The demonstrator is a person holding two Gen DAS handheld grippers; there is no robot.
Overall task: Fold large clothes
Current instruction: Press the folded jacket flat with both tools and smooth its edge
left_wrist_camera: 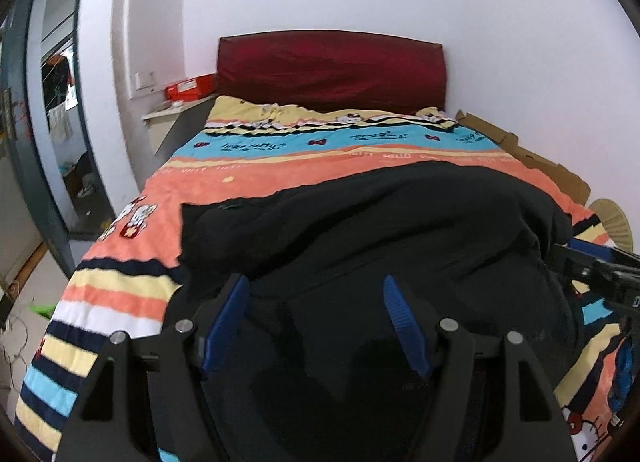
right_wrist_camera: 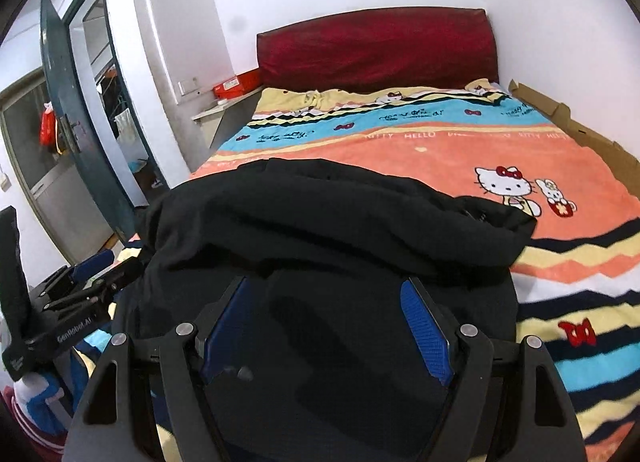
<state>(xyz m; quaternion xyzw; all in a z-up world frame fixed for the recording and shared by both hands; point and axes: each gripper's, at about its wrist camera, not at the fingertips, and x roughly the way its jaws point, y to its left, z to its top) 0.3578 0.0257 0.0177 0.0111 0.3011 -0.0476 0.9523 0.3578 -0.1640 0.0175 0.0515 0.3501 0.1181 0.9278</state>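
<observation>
A large black garment (left_wrist_camera: 380, 222) lies bunched on the near half of a bed covered by a striped Hello Kitty blanket (left_wrist_camera: 248, 178). It also shows in the right wrist view (right_wrist_camera: 320, 214). My left gripper (left_wrist_camera: 316, 290) is open, its blue pads spread over the garment's near left part, holding nothing. My right gripper (right_wrist_camera: 324, 294) is open over the garment's near right part, holding nothing. The right gripper shows at the right edge of the left wrist view (left_wrist_camera: 592, 266). The left gripper shows at the left of the right wrist view (right_wrist_camera: 80, 294).
A dark red headboard (left_wrist_camera: 332, 66) stands against the white wall. Flattened cardboard (left_wrist_camera: 532, 158) lies along the bed's right side. A shelf with a red box (left_wrist_camera: 190, 88) sits at the bed's far left. An open door (right_wrist_camera: 80, 130) is at the left. The blanket (right_wrist_camera: 500, 150) continues beyond the garment.
</observation>
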